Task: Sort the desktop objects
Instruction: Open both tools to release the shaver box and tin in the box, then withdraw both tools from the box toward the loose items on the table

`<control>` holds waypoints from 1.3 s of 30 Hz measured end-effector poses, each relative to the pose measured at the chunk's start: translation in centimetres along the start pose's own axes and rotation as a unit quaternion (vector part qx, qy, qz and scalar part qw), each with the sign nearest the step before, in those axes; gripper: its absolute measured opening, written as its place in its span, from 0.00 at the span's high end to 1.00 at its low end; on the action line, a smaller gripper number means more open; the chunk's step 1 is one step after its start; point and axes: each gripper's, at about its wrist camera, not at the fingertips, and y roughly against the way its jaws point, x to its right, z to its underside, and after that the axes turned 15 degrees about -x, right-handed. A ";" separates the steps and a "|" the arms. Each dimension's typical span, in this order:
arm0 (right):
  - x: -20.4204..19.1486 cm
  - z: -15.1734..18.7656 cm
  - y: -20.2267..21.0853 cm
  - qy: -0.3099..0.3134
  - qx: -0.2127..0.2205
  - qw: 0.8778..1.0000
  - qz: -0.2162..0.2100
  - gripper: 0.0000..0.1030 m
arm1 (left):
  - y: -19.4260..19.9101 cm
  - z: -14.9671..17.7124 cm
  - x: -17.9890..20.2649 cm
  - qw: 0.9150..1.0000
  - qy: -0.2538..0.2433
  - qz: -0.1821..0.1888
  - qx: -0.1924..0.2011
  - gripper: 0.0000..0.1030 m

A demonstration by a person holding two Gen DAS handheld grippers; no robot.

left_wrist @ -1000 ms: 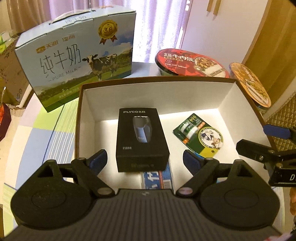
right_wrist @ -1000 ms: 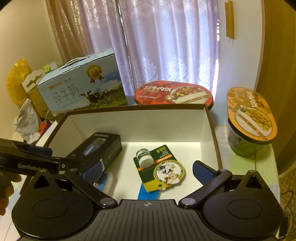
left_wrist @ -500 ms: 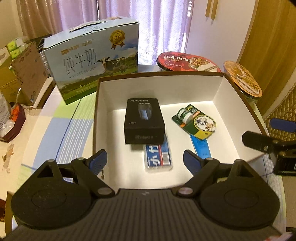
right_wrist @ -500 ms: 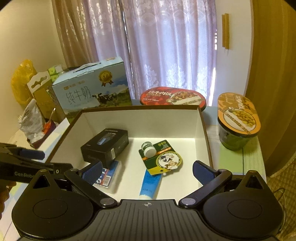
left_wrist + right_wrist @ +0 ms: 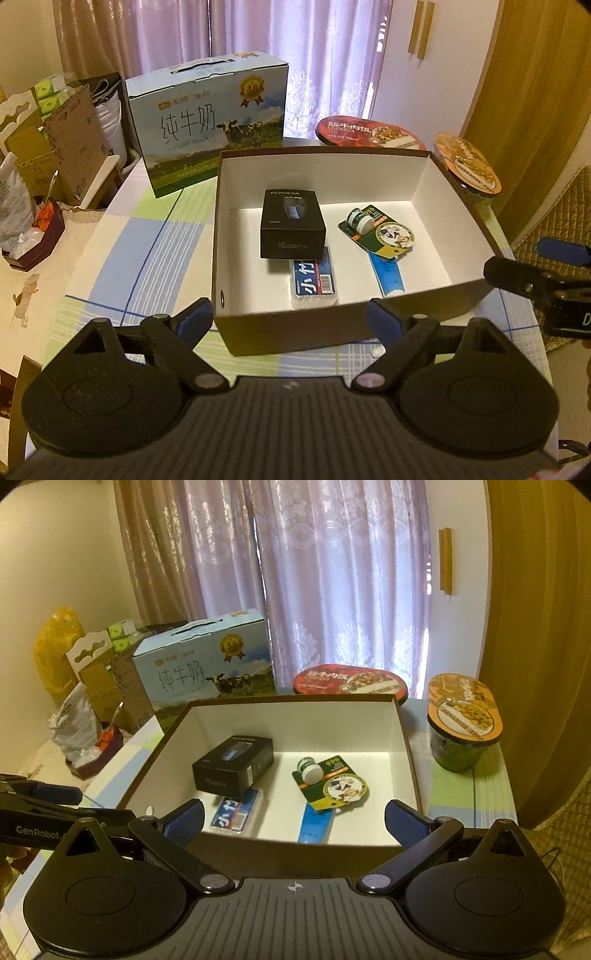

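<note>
Both grippers have pulled back from the box since a second ago, so the sorting looks finished. The left gripper [image 5: 290, 315] and right gripper [image 5: 293, 818] hang spread wide, empty. At twelve o'clock, the box [image 5: 295, 330] holds the black carton [image 5: 291, 229], toothpaste [image 5: 386, 273] and carded bottle [image 5: 380, 230].

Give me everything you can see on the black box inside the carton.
The black box is a small rectangular retail package, apparently matte cardboard, printed with a shaver-like device on top and small pale lettering on its top and near side. It looks closed and lies flat, left of centre in the white-lined carton. Its near edge overlaps the blue-and-white pack. No tool touches it.
</note>
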 end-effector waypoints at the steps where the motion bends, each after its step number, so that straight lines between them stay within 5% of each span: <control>1: -0.2 0.3 0.3 0.002 0.001 1.000 0.000 0.02 | 0.3 0.3 0.0 1.000 0.000 0.000 0.001 0.15; 20: -1.4 5.2 3.1 0.012 -0.004 1.000 0.005 0.02 | 2.7 5.6 1.4 1.000 -0.015 -0.001 0.001 0.14; 39: -0.4 9.6 2.4 0.003 -0.056 0.998 0.017 0.02 | 1.0 9.0 1.3 0.999 -0.025 -0.012 -0.039 0.14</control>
